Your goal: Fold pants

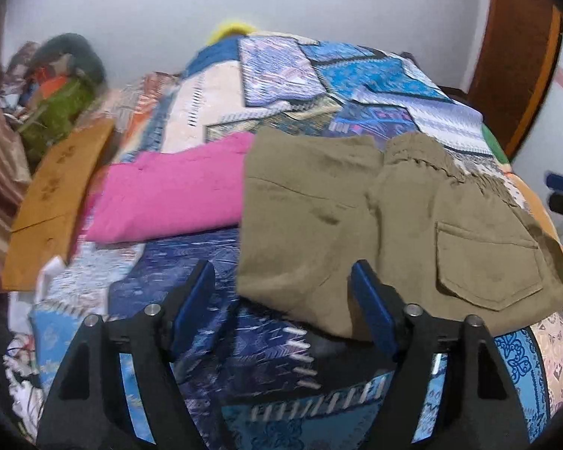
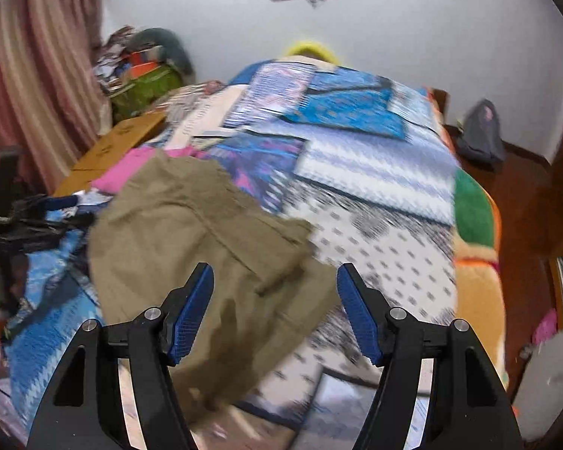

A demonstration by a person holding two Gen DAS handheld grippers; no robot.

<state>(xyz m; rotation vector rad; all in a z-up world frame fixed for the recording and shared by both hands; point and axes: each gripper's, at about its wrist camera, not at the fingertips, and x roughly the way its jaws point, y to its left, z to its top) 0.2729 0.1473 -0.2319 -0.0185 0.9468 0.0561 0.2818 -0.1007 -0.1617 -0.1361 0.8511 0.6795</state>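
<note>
My two wrist cameras look forward, close above the patchwork-quilted bed [image 1: 266,86], both sharing the olive-brown cotton pants [image 1: 356,217] ahead.

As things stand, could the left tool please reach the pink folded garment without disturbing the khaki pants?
Probably yes: the left tool is open, and the pink folded garment lies left of the khaki pants, with only patterned bedspread between.

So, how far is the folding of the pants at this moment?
The olive pants lie on the patterned bedspread and already look doubled over, with the elastic waistband and a back pocket facing up. Nothing is in hand: the left gripper and right gripper are both open above the cloth. Left: probably one more fold. The pink garment beside them looks already folded.
</note>
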